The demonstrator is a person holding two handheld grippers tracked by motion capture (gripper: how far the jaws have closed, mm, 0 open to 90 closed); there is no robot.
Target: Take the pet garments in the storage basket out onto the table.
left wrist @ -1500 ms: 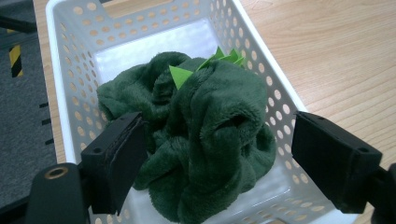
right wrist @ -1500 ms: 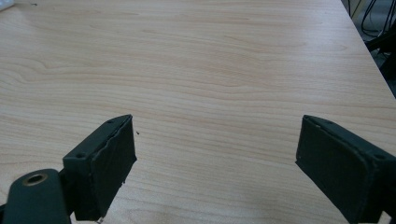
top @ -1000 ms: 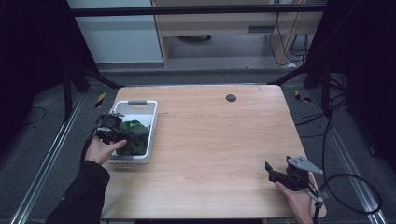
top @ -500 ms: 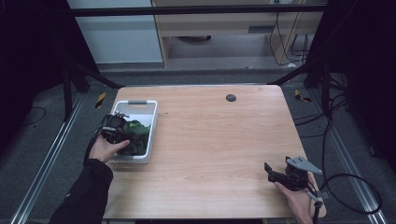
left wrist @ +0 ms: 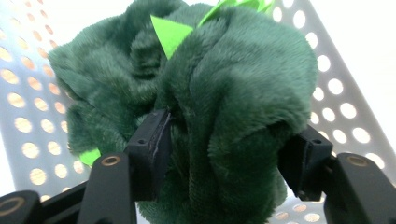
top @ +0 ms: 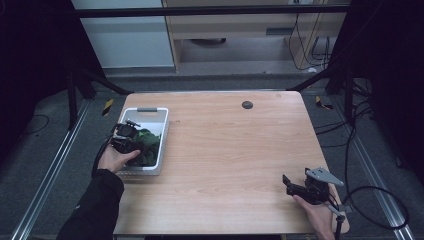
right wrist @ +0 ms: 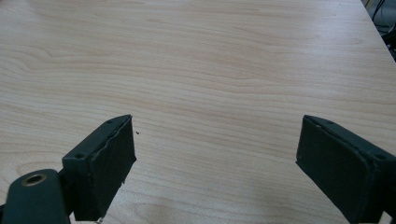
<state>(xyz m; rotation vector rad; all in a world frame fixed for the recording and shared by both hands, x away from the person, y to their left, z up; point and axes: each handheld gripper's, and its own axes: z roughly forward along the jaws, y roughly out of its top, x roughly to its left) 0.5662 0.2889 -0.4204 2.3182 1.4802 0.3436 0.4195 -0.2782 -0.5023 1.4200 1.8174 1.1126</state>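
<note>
A dark green plush toy with bright green felt bits lies in a white perforated basket. My left gripper reaches into it. Its jaws have just been closing, and both pads now press into the fur with the plush bunched between them. From above, the left gripper sits over the plush toy in the basket at the table's left edge. My right gripper rests near the front right corner. In its own view the right gripper is open over bare wood.
The wooden table has a small black round cap near its far edge. A cable trails from the right gripper off the table's right side. Dark floor and metal rails surround the table.
My left gripper has edged a little to the right, over the plush in the basket. The right gripper has stayed where it was.
</note>
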